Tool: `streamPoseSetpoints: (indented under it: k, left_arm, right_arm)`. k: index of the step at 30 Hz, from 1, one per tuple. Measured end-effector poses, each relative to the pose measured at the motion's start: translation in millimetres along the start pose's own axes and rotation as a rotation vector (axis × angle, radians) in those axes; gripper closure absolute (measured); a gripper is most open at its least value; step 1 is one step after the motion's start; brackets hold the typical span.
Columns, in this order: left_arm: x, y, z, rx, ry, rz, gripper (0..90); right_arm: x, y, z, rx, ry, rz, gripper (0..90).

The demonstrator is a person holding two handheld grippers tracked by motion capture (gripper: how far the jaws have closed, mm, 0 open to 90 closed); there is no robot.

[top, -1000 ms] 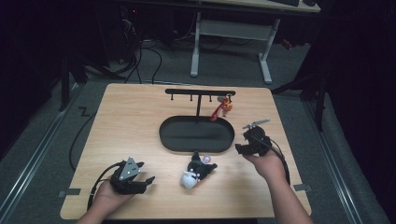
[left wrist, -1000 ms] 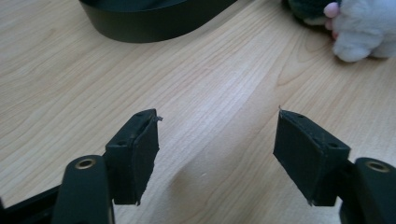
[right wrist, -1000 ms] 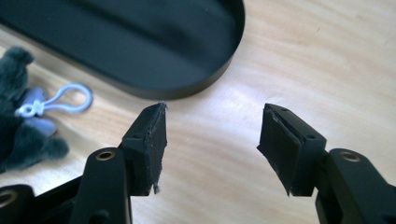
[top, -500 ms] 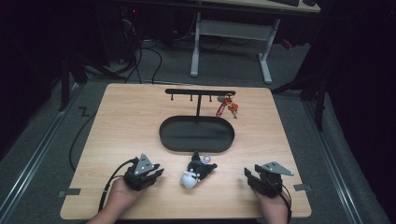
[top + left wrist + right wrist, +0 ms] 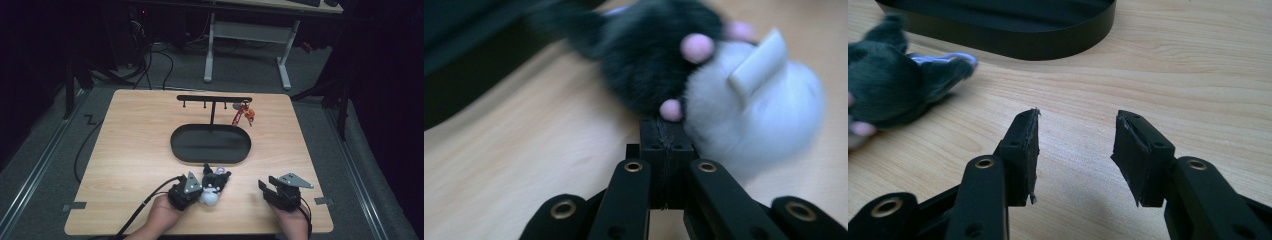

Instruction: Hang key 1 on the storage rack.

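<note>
ok count: one plush toy [image 5: 214, 186], one oval black tray [image 5: 210, 144], one hook rack [image 5: 214, 99] with one red keychain [image 5: 243, 114], two tongs, one table [image 5: 130, 145].

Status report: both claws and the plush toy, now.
Left claw shut, jaws just closed with nothing between, tips against plush toy. Right claw open, empty, over bare table. Nothing in the way.

No readable text, label, brand, number or sign anywhere in high view or either gripper view.
</note>
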State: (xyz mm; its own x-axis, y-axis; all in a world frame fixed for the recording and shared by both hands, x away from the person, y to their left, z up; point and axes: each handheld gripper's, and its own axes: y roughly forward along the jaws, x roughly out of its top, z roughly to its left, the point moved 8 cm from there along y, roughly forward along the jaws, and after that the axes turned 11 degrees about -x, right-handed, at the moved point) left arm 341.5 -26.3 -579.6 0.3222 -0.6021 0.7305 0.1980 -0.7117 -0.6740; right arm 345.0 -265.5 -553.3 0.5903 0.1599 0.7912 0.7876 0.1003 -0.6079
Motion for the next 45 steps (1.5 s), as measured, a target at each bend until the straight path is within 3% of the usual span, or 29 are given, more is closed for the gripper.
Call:
streamPoseSetpoints:
  k: [3, 6, 10, 13, 16, 17, 19, 23, 26, 33, 36, 41, 45]
  left_arm:
    - [6.7, 10.6, -27.3, -0.056, 0.053, 0.004, 89.8]
    - [7.6, 9.0, -31.6, -0.058, 0.061, -0.01, 89.7]
    - [-2.0, -6.4, -14.3, -0.017, 0.036, -0.015, 89.2]
    - [-10.7, -20.9, 3.5, 0.02, -0.007, -0.027, 86.9]
    - [-15.2, -29.9, 19.3, 0.08, -0.035, -0.041, 86.0]
    - [-16.1, -33.1, 27.2, 0.116, -0.055, -0.06, 86.0]
    - [-17.3, -37.9, 39.0, 0.149, -0.105, -0.094, 85.9]
    - [-12.8, -36.2, 51.0, 0.156, -0.149, -0.107, 84.8]
    - [-7.8, -29.2, 47.5, 0.142, -0.134, -0.091, 84.9]
    - [10.0, 1.2, 18.3, 0.082, -0.06, -0.053, 86.6]
    - [18.3, 8.0, 10.9, 0.078, -0.031, -0.059, 86.6]
    - [10.2, -3.4, 25.8, 0.111, -0.049, -0.063, 85.5]
    - [-13.4, -34.2, 54.2, 0.167, -0.082, -0.071, 78.8]
  right_arm:
    - [-0.2, -0.7, -0.2, 0.0, 0.005, -0.001, 53.0]
    - [-1.6, -0.7, -1.9, -0.001, 0.013, 0.004, 53.0]
    - [-2.5, 0.0, -3.3, -0.002, 0.013, 0.006, 53.0]
    - [-3.3, 1.1, -2.8, 0.003, 0.011, 0.012, 52.9]
    - [-4.9, 2.9, -0.7, 0.008, 0.014, 0.027, 52.9]
    - [-4.9, 3.5, -0.4, 0.007, 0.012, 0.026, 52.9]
    - [-4.8, 3.4, 0.7, 0.006, 0.008, 0.028, 52.9]
    - [-5.3, 2.0, 1.0, 0.008, 0.014, 0.03, 52.9]
    - [-6.1, 3.2, 0.2, 0.012, 0.012, 0.034, 52.9]
    - [-7.3, 3.4, 0.0, 0.021, 0.01, 0.041, 53.0]
    - [-7.1, 2.4, -1.1, 0.018, 0.014, 0.038, 53.1]
    - [-8.8, 2.1, -3.1, 0.018, 0.019, 0.044, 53.0]
    - [-11.8, 3.9, -4.7, 0.016, 0.015, 0.059, 53.0]
